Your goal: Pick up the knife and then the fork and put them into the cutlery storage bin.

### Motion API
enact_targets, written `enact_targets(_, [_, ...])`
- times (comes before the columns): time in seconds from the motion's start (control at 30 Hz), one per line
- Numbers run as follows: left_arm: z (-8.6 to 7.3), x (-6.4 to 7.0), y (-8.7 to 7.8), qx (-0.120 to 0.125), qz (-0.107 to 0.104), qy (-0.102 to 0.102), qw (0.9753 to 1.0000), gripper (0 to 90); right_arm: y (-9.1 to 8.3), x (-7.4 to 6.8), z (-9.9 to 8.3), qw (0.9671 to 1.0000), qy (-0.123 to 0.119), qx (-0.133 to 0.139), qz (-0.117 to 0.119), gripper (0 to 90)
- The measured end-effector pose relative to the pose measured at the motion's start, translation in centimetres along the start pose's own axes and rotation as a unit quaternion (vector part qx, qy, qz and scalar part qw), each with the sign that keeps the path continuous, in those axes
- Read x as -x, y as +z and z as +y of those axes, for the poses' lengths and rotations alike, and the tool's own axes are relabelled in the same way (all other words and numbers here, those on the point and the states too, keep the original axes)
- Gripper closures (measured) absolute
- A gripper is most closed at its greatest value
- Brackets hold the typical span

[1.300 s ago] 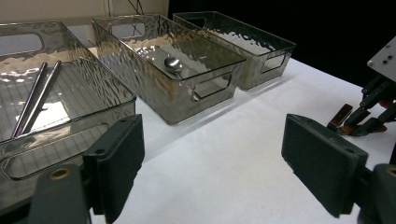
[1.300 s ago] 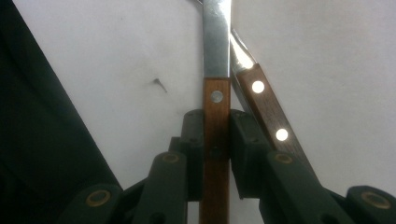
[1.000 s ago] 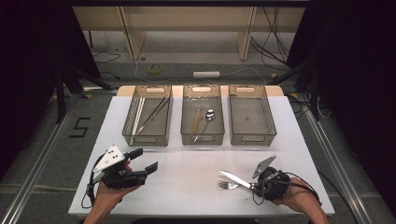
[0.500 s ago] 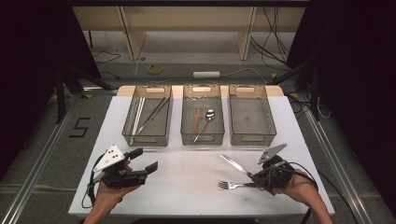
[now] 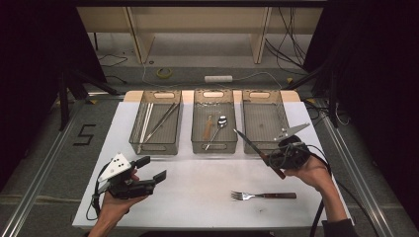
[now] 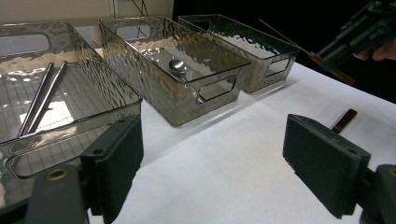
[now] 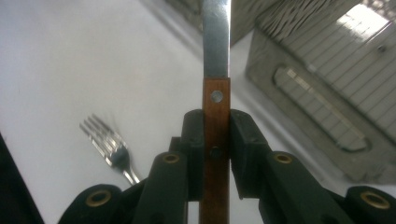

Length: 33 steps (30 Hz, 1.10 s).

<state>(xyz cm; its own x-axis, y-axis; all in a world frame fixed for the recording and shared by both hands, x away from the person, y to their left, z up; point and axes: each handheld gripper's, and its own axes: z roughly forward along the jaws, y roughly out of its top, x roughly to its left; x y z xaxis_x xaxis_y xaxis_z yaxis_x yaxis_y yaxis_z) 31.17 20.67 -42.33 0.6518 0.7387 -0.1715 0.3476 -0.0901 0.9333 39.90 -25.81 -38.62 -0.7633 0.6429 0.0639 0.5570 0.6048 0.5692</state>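
Since a second ago the right gripper has lifted the wooden-handled table knife off the white table and carried it up toward 12 o'clock, leaving the wooden-handled steel fork lying alone. Its jaws are clamped on the knife's brown handle — the blade runs straight ahead in the right gripper view. In the high view the knife's long axis slants from 5 o'clock at the handle to 11 o'clock at the tip, which hangs over the gap between the middle clear plastic bin and the empty right-hand clear plastic bin. That right bin lies just at 12 o'clock of the claw. The left gripper sits well apart at 9 o'clock, jaws spread and empty.
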Motion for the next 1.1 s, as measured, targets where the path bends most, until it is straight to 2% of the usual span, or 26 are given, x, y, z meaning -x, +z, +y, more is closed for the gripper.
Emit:
enact_targets(0.23, [0.0, 0.0, 0.0, -0.001, 0.000, 0.001, 1.0000, 19.6, -0.1, 1.5, 2.0, 0.9993, 0.027, 0.020, -0.014, 77.5])
enact_targets(0.5, [0.0, 0.1, 0.1, -0.001, 0.001, 0.000, 1.0000, 19.6, -0.3, 2.9, 4.0, 0.9983, 0.039, 0.035, -0.026, 77.4])
enact_targets(0.67, [0.0, 0.1, 0.1, -0.003, 0.000, 0.002, 1.0000, 19.6, 0.2, 3.8, 5.5, 0.9980, 0.045, 0.031, -0.033, 77.5])
enact_targets(0.87, [0.0, 0.1, 0.0, -0.002, -0.001, 0.001, 1.0000, 19.6, 0.8, 4.9, 6.7, 0.9965, 0.063, 0.030, -0.046, 77.5])
enact_targets(1.1, [0.0, 0.1, 0.1, -0.002, 0.000, 0.002, 1.0000, 19.6, 1.5, 6.2, 7.8, 0.9935, 0.090, 0.029, -0.064, 77.4])
